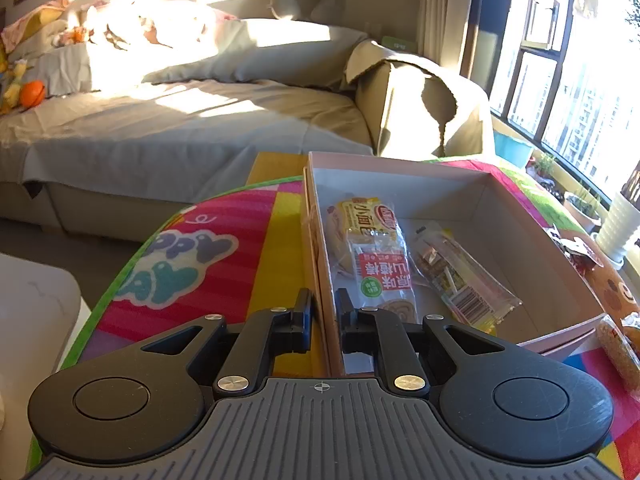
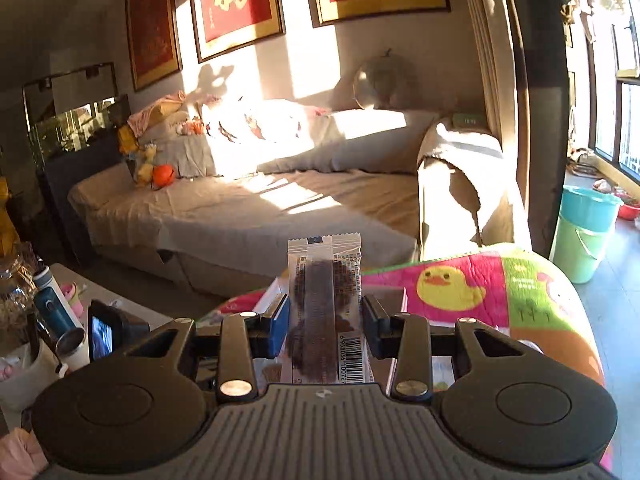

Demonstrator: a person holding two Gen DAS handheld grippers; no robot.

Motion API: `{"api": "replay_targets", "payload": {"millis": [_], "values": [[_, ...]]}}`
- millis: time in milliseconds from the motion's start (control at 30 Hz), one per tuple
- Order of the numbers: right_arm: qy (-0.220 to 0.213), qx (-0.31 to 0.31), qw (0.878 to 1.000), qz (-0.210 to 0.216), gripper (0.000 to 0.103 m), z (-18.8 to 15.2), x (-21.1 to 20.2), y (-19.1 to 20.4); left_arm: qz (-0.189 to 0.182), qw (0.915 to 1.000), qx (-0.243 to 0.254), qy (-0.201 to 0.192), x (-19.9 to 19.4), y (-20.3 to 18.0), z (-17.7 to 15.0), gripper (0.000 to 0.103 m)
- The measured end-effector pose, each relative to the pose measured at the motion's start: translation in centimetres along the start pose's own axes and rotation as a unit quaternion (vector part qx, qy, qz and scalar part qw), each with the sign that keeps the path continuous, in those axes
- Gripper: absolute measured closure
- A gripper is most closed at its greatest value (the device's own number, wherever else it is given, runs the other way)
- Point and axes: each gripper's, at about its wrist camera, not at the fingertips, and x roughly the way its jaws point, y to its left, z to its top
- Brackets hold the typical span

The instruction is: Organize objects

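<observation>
light: low sun from window (image 1: 580, 92) | glare: sofa (image 2: 280, 128) | edges: fisheye-bent, dim left

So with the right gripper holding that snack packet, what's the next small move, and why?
Probably carry the snack packet, clamped in the right gripper, over the box and lower it inside: two packets already lie there, and the left gripper grips the box wall.

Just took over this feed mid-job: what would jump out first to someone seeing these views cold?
The right gripper holds a clear-wrapped dark snack bar with a barcode upright, in front of the sunlit sofa. The left gripper straddles the near wall of an open pale cardboard box, which holds a yellow-and-red bread packet and a clear snack packet, on a bright patchwork mat.
</observation>
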Motion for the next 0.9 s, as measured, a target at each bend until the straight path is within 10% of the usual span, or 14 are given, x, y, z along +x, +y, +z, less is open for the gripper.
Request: {"api": "replay_targets", "payload": {"millis": [367,900], "values": [[0.045,0.050,0.998,0.010,0.061,-0.1,8.5,1.0,-0.005,1.0000,0.002,0.000,-0.1,0.1,-0.1,0.088],[0.036,0.058,0.997,-0.030,0.037,-1.9,6.8,-1.9,-0.006,1.0000,0.003,-0.001,-0.2,0.0,-0.2,0.088]]}}
